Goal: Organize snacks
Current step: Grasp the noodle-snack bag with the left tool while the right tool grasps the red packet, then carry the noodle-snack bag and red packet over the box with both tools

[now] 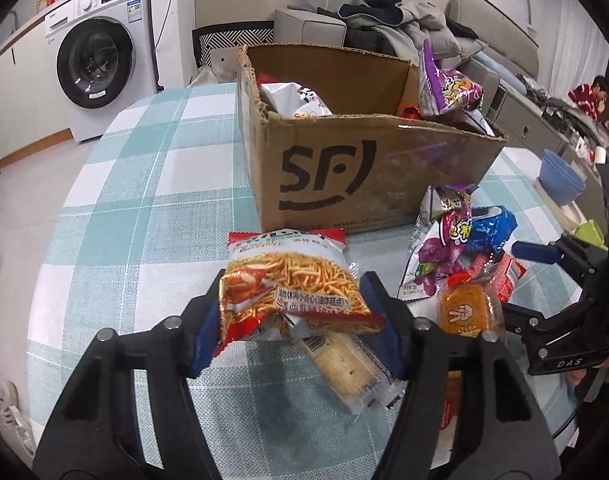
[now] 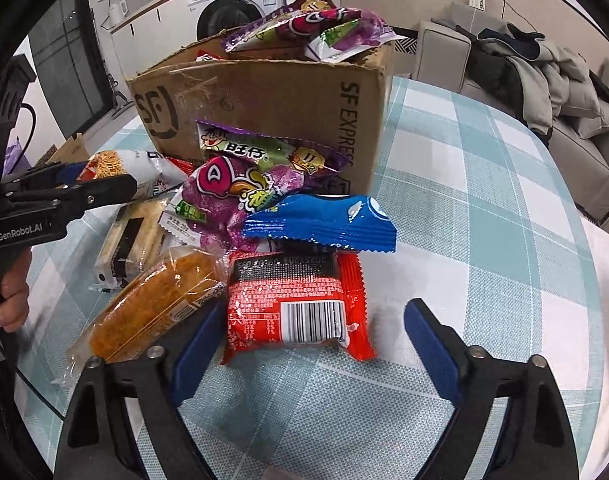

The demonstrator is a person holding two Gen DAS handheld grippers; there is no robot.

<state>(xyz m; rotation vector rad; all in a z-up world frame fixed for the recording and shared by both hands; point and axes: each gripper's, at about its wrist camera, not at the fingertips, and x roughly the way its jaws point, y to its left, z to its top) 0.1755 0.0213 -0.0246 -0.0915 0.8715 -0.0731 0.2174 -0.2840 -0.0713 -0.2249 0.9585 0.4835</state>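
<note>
On the plaid tablecloth (image 1: 152, 184) in front of the SF cardboard box (image 1: 344, 172), the left gripper (image 1: 298, 320) pinches a bag of fried noodle sticks (image 1: 292, 280) across its width, the bag's long axis running straight ahead toward the box. The right gripper (image 2: 308, 344) stands spread around a red packet (image 2: 300, 308) lying label-down, its left pad at the packet's edge and its right pad well clear, so I judge the left hand nearer to loading.
</note>
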